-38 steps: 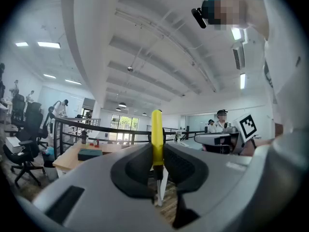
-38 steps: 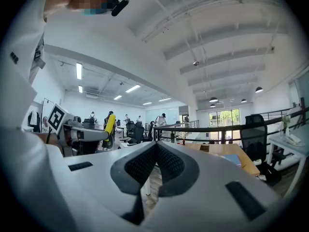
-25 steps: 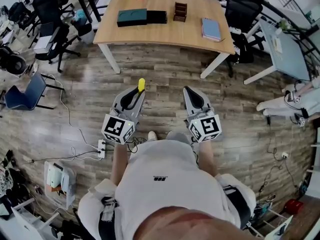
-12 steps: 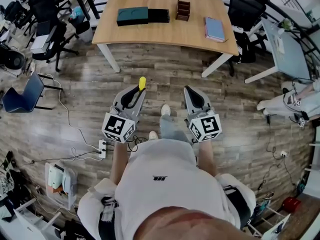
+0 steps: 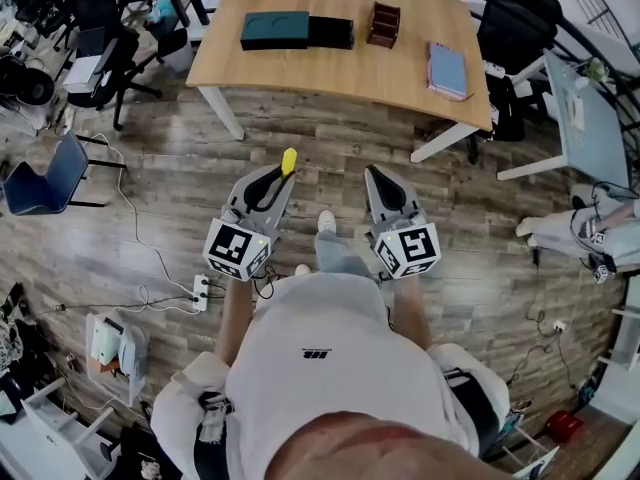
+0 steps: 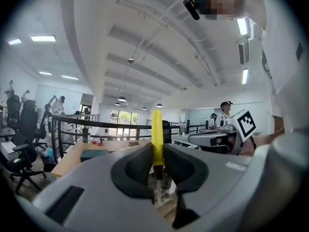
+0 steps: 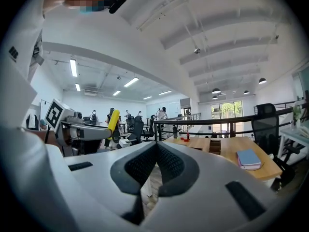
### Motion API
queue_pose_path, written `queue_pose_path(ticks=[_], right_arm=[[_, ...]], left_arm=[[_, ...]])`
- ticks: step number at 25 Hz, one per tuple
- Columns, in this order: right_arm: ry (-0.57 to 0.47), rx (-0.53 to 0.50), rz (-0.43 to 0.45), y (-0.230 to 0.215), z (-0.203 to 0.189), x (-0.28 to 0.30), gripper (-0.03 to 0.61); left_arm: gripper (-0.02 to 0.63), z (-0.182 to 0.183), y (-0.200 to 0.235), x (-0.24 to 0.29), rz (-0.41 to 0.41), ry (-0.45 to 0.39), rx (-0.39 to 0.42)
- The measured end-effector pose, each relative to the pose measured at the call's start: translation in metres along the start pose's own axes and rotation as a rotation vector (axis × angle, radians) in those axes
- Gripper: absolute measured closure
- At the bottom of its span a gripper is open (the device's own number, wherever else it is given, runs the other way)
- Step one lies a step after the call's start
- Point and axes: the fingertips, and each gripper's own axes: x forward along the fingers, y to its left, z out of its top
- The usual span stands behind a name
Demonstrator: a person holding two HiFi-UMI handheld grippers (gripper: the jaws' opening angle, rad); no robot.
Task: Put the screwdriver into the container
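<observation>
I am standing on the wood floor a few steps from a wooden table point(image 5: 340, 63). My left gripper point(image 5: 277, 175) is shut on a yellow-handled screwdriver point(image 5: 288, 160); its handle sticks up past the jaws point(image 6: 157, 134) and its metal shaft points down between them. My right gripper point(image 5: 375, 175) is shut with nothing in it point(image 7: 155, 166). A small brown compartmented container point(image 5: 384, 25) stands on the table's far middle and also shows in the right gripper view point(image 7: 215, 146). Both grippers are held at waist height, well short of the table.
On the table lie a dark teal box point(image 5: 274, 30), a black box point(image 5: 331, 32) and a blue-pink notebook point(image 5: 448, 70). Office chairs point(image 5: 110, 43) stand at the left and another desk point(image 5: 590, 108) at the right. A power strip and cables point(image 5: 200, 290) lie on the floor at the left.
The person has stepped forward, so the table sits slightly lower and nearer in the head view. Both grippers keep the same pose, and the screwdriver stays held.
</observation>
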Motion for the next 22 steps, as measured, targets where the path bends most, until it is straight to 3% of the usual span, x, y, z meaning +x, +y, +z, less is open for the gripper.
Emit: queue_pose_path(ticks=[22], right_arm=[[0.010, 0.013, 0.099, -0.134, 0.017, 0.100, 0.583]], left_arm=[[0.538, 0.022, 0.058, 0.146, 0.095, 0.018, 0.003]])
